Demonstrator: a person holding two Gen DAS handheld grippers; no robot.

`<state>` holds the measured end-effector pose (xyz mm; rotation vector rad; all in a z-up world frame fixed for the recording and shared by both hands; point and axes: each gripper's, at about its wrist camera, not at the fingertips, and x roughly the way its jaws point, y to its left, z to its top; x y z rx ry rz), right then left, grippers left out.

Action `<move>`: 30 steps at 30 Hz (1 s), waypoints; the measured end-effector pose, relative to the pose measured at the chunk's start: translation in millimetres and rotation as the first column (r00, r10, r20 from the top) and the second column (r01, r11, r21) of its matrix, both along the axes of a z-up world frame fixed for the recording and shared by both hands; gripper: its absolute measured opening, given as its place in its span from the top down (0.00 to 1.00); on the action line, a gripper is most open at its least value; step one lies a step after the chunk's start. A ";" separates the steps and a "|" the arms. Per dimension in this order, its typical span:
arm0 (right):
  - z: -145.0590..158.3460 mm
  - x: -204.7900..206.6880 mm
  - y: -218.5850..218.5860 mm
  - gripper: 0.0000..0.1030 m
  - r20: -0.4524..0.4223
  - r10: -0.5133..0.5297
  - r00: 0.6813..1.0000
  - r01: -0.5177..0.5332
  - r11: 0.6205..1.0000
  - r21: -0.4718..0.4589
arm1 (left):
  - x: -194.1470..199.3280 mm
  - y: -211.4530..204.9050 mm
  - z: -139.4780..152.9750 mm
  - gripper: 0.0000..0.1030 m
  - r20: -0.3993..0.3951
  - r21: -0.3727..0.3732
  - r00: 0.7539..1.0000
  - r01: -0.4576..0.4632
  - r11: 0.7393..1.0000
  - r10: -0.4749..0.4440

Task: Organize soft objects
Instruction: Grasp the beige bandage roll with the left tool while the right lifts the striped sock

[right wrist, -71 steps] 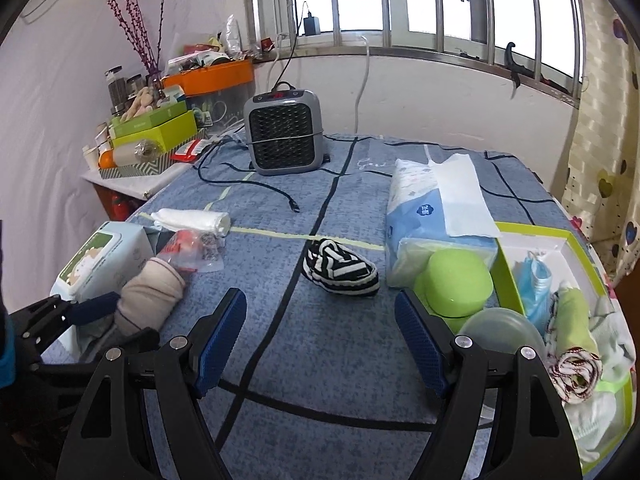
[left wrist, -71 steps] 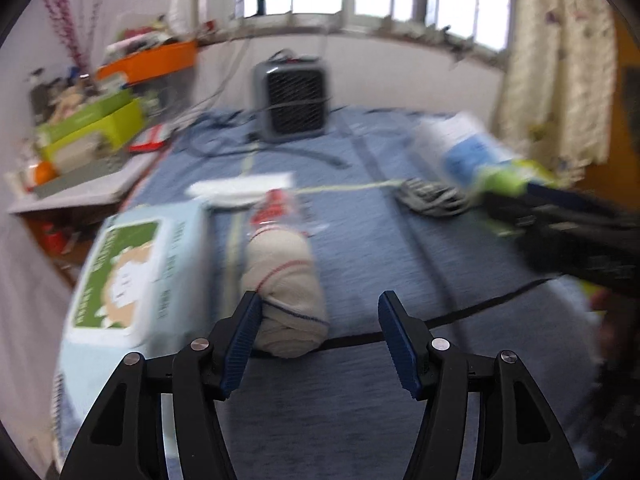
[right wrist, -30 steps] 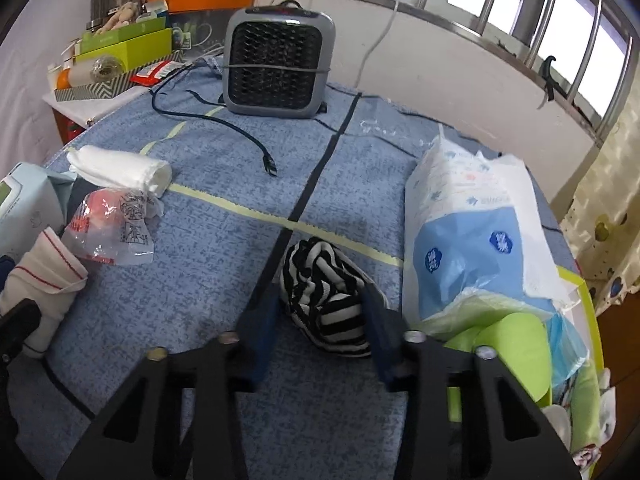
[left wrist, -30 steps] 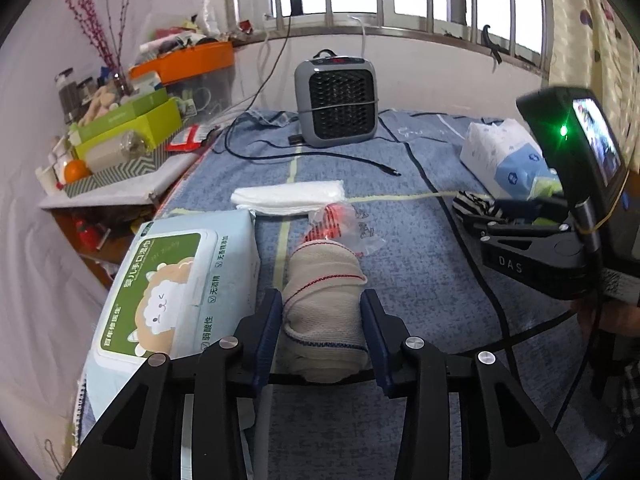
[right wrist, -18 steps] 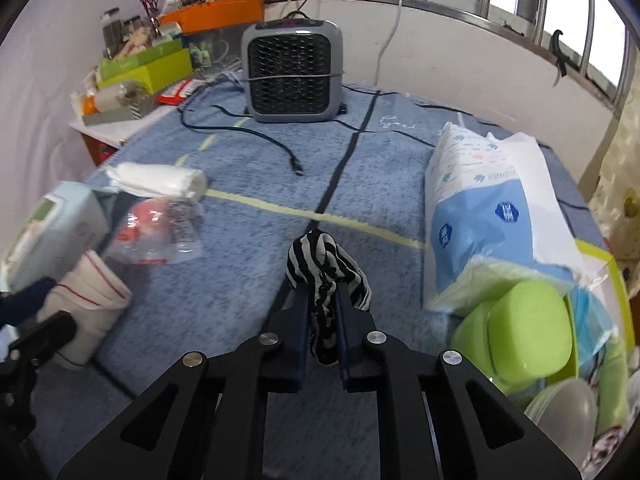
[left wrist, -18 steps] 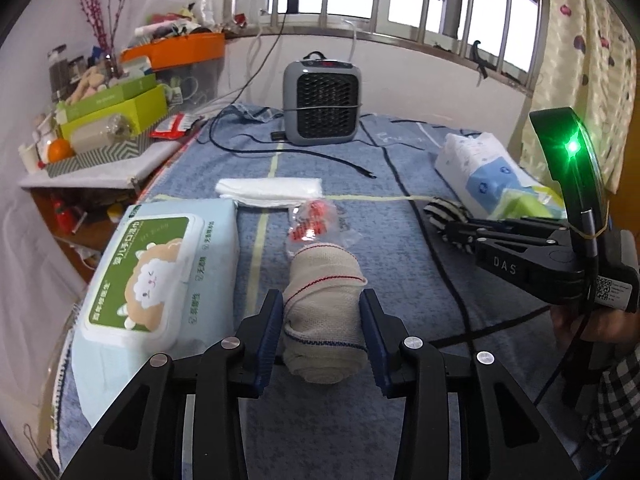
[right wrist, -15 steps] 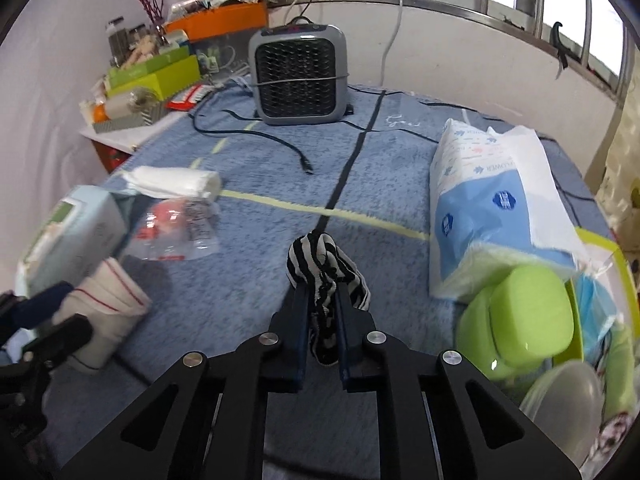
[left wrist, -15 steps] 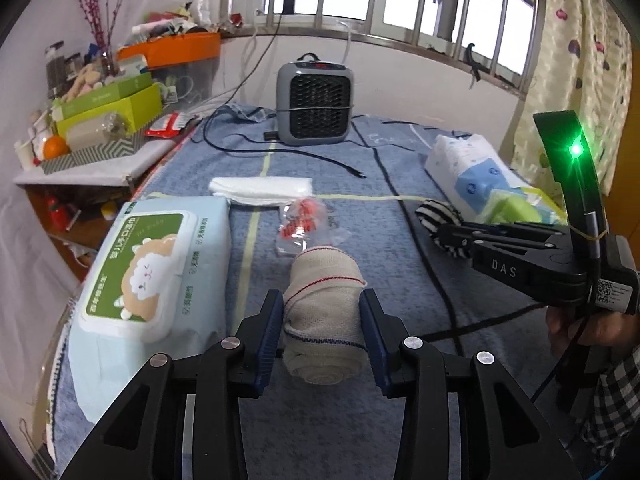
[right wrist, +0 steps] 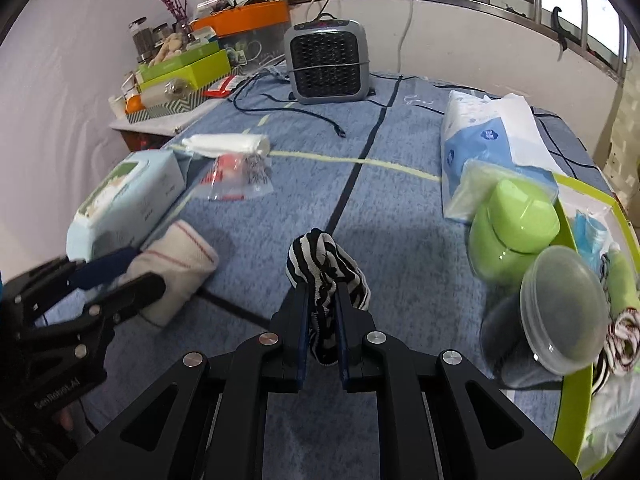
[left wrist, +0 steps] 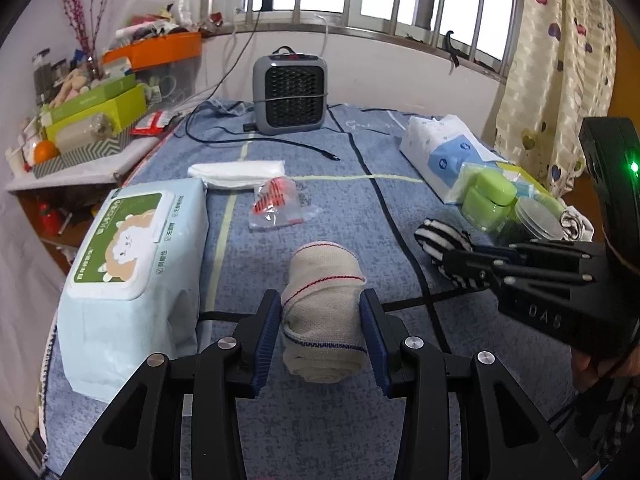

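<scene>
A rolled beige sock with red and blue stripes (left wrist: 326, 304) is clamped between the blue pads of my left gripper (left wrist: 320, 312), just above the blue bedspread (left wrist: 320, 200). The same roll (right wrist: 176, 264) shows at the left of the right wrist view, in the left gripper (right wrist: 116, 276). My right gripper (right wrist: 322, 312) is shut on a black-and-white striped sock bundle (right wrist: 324, 260), lifted off the cover. From the left wrist view that bundle (left wrist: 442, 238) sticks out of the right gripper (left wrist: 472, 258) at the right.
A wet-wipes pack (left wrist: 128, 268) lies left of the beige roll. A small plastic bag (left wrist: 276, 204) and a folded white cloth (left wrist: 236, 170) lie further back, then a grey heater (left wrist: 290, 96). A green-rimmed tray (right wrist: 576, 328) holding green jars, a lidded tub and cloths sits right.
The right gripper closed on the striped bundle, lifted it and carried it back and left. The left gripper, holding the beige roll, drew back from the plastic bag.
</scene>
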<state>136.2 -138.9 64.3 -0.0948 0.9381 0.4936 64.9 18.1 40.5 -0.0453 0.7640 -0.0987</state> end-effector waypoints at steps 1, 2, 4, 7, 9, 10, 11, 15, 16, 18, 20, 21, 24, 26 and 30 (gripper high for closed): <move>-1.7 -1.9 -0.1 0.87 0.003 0.001 1.000 -0.001 1.000 0.000 | -0.1 -0.1 -0.3 0.60 -0.002 0.002 1.000 -0.001 1.000 0.001; -3.3 -2.1 0.0 0.85 0.004 0.001 1.000 -0.001 1.000 0.000 | 0.2 -0.1 -0.1 0.58 -0.002 0.005 1.000 0.002 1.000 -0.002; -4.1 -4.0 -1.0 0.79 0.011 0.003 1.000 -0.003 1.000 0.007 | 1.1 -1.1 -1.6 0.46 -0.011 0.022 1.000 0.001 1.000 -0.001; -3.2 -5.7 -2.0 0.52 0.039 -0.005 0.999 0.005 1.000 -0.009 | 2.6 0.3 -4.1 0.42 -0.020 0.030 1.000 -0.007 1.000 0.008; -3.3 -5.5 -2.9 0.48 0.046 -0.007 0.999 0.007 1.000 -0.008 | 4.3 1.2 -5.0 0.35 -0.023 0.034 1.000 -0.010 0.999 0.011; -4.0 -4.9 -2.4 0.48 0.045 -0.008 0.999 0.009 1.000 -0.011 | 6.1 0.7 -6.9 0.31 -0.033 0.040 0.999 -0.009 0.999 0.011; -5.8 -3.5 -1.5 0.48 0.042 -0.011 0.999 0.011 1.000 -0.018 | 6.9 0.1 -7.9 0.31 -0.038 0.041 0.999 -0.004 0.999 0.005; -10.7 1.4 0.5 0.48 0.025 -0.007 1.000 0.007 1.000 -0.018 | 10.4 -1.5 -13.9 0.31 -0.068 0.017 0.998 0.019 1.000 -0.018; -11.5 2.4 1.1 0.48 0.021 -0.005 1.000 0.005 1.000 -0.018 | 11.0 -2.0 -15.0 0.31 -0.072 0.017 0.997 0.022 1.000 -0.020; -13.1 3.2 1.5 0.48 0.014 -0.003 1.000 0.004 1.000 -0.021 | 11.8 -2.8 -16.5 0.31 -0.077 0.019 0.997 0.024 1.000 -0.023; -15.0 2.7 3.0 0.48 0.008 0.001 1.000 -0.001 1.000 -0.030 | 12.7 -3.7 -17.9 0.31 -0.080 0.021 0.997 0.024 0.999 -0.022; -15.6 2.3 3.8 0.48 0.009 0.003 1.000 -0.003 0.999 -0.037 | 13.5 -3.4 -19.5 0.32 -0.087 0.014 0.996 0.025 1.000 -0.024; -16.3 -0.1 5.7 0.55 0.019 0.006 1.000 -0.005 0.999 -0.054 | 14.0 -4.7 -19.7 0.46 -0.089 -0.004 0.995 0.043 0.999 -0.044; -15.6 -1.8 6.5 0.66 0.027 0.010 1.000 -0.008 0.998 -0.060 | 13.3 -8.2 -18.0 0.55 -0.085 0.000 0.995 0.055 0.998 -0.055; -13.5 -4.1 6.6 0.76 0.037 0.009 0.999 -0.007 0.998 -0.061 | 12.8 -12.4 -17.4 0.55 -0.082 0.020 0.995 0.052 0.998 -0.050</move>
